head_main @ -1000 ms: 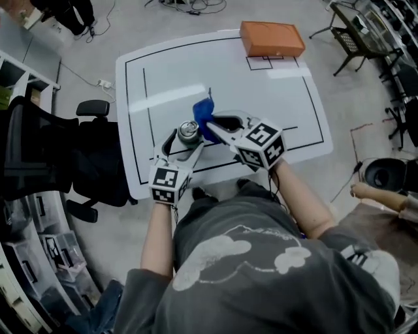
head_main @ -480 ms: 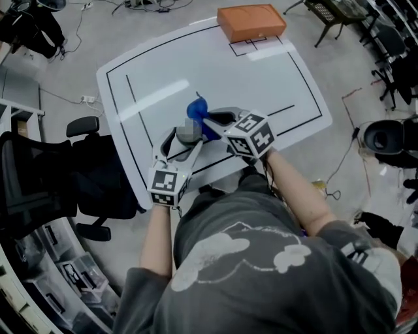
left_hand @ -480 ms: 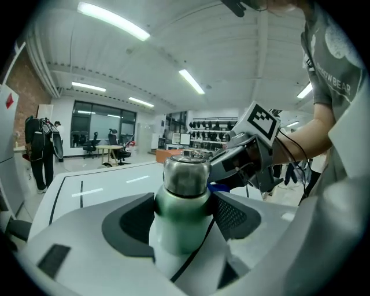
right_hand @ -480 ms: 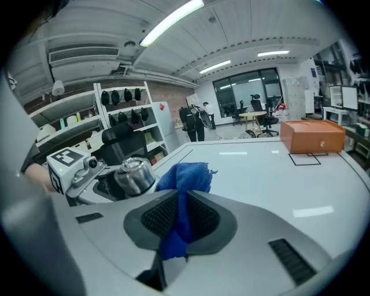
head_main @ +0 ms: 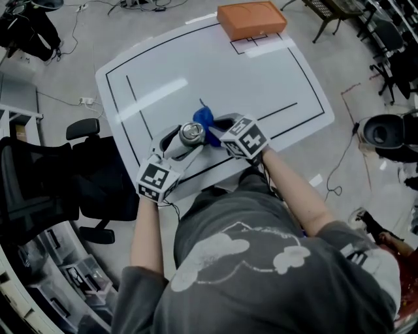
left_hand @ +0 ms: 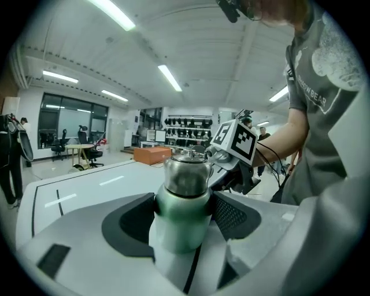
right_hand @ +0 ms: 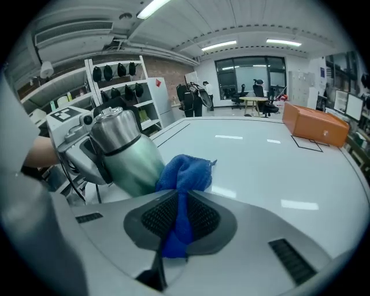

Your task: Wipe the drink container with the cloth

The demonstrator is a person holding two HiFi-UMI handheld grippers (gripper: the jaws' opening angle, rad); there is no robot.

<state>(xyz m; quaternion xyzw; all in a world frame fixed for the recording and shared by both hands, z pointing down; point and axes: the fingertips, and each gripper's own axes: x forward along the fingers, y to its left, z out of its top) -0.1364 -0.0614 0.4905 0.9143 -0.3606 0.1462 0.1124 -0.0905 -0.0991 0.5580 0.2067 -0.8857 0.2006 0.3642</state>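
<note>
A green drink bottle [head_main: 191, 134] [left_hand: 184, 215] [right_hand: 128, 151] with a steel cap is held off the white table [head_main: 215, 72], my left gripper [head_main: 177, 145] [left_hand: 184, 217] shut on its body. The bottle leans in the right gripper view. A bunched blue cloth [head_main: 204, 117] [right_hand: 184, 173] is pinched in my right gripper [head_main: 215, 130] [right_hand: 180, 217], which is shut on it. The cloth presses against the bottle's side, just right of it. Both grippers sit over the table's near edge.
An orange box [head_main: 251, 19] [right_hand: 315, 126] lies at the table's far right corner. Black lines mark the tabletop. A black office chair [head_main: 39, 176] stands left of the table, more chairs and cables around it on the floor.
The bottle has tipped and lifted toward me, its cap now facing up at the head view. The cloth stays against its right side. The left gripper's cube swung left.
</note>
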